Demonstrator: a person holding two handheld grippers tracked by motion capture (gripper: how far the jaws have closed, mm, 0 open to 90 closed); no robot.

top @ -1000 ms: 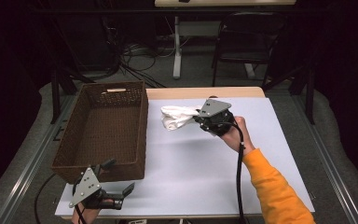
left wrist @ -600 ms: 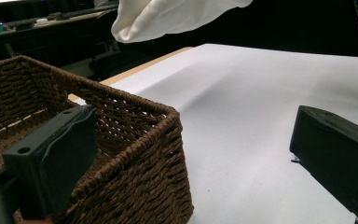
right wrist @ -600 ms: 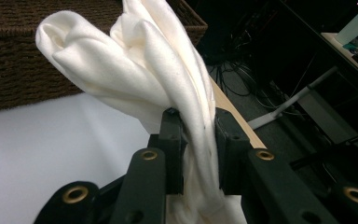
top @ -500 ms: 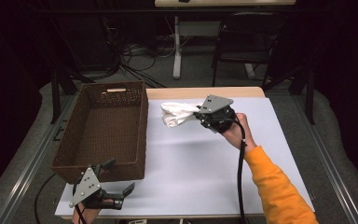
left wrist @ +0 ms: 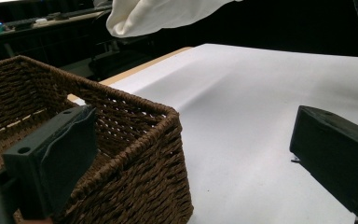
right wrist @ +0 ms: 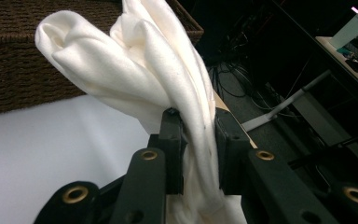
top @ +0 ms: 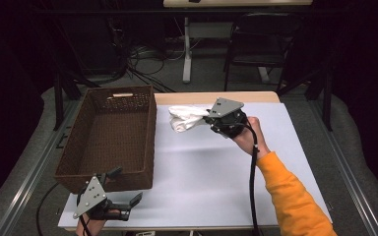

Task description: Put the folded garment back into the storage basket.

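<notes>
Fingers [right wrist: 170,154] of my right gripper [top: 207,119] pinched the white cloth [top: 184,118] above the table's [top: 202,182] far edge; my left gripper [top: 126,189] gaped wide beside the basket's [top: 150,142] near corner

Light falls from above on the pale table [top: 216,182], leaving the surrounding room nearly black, while the white cloth [right wrist: 135,70] glares softly and the nearest jaws look slightly blurred.

The wicker basket [top: 109,135] sits on the table's [top: 202,187] left half; right of the basket, a cloth [top: 184,118] hangs above the table.
</notes>
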